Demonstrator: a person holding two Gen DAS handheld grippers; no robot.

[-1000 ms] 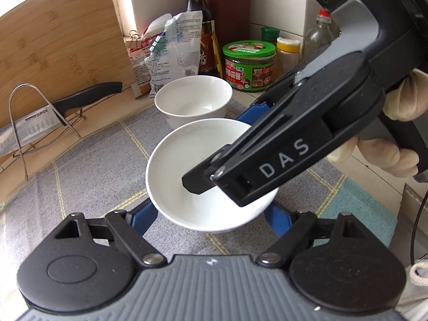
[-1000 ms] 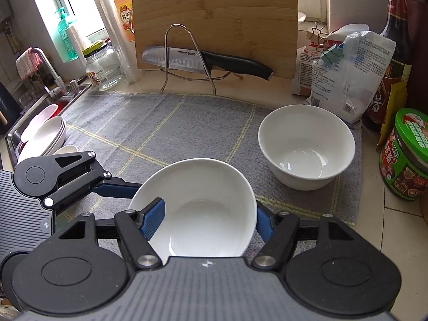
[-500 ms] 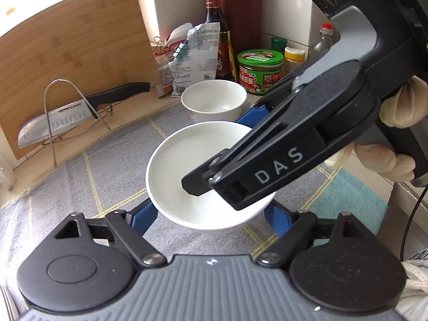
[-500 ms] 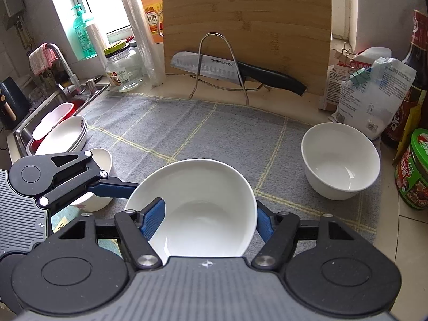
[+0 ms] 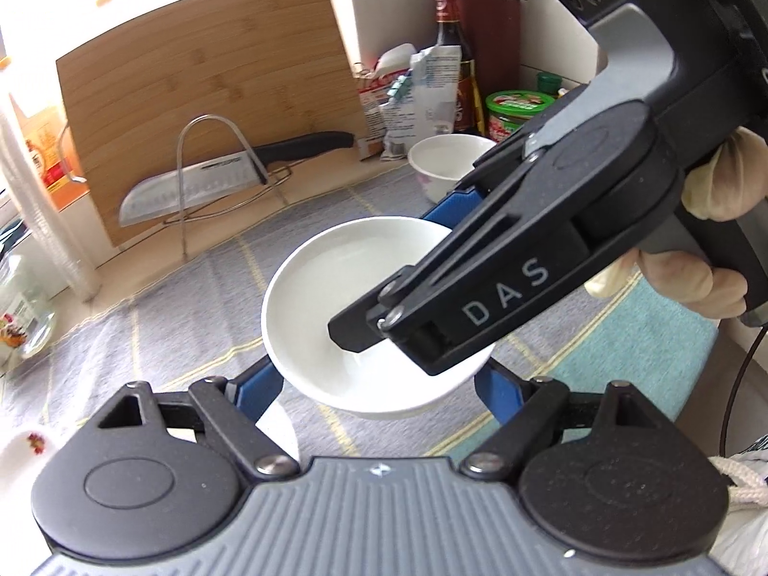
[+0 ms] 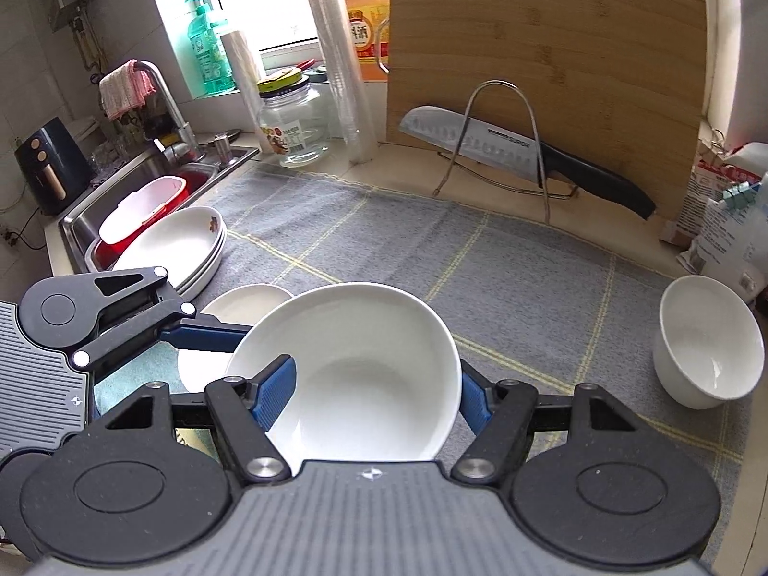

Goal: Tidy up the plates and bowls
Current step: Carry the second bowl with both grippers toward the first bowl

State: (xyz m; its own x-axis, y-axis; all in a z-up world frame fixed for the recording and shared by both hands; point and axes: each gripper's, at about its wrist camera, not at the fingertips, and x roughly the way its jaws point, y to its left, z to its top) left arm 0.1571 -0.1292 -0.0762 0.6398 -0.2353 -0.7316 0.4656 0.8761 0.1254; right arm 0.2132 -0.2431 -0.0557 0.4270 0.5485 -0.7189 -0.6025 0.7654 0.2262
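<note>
As it is carried clear of the grey mat [image 6: 480,259], the white bowl [image 6: 355,365] is clamped across its width by the right gripper [image 6: 372,391], one blue pad inside the rim and the other outside, while the left gripper [image 5: 379,384] is closed on the same bowl from the other side, its blue fingers [image 5: 259,391] set against the outer wall. Glazed ceramic of this kind is judged stiff, moderately heavy, slippery and breakable; a hold over the rim is judged soundest. Just beyond, a shallow white dish [image 6: 240,307] is seen under the left gripper, then a stack of plates [image 6: 177,249] beside the sink [image 6: 144,177]. Further right, a second bowl [image 6: 705,341] is left standing on the mat.
</note>
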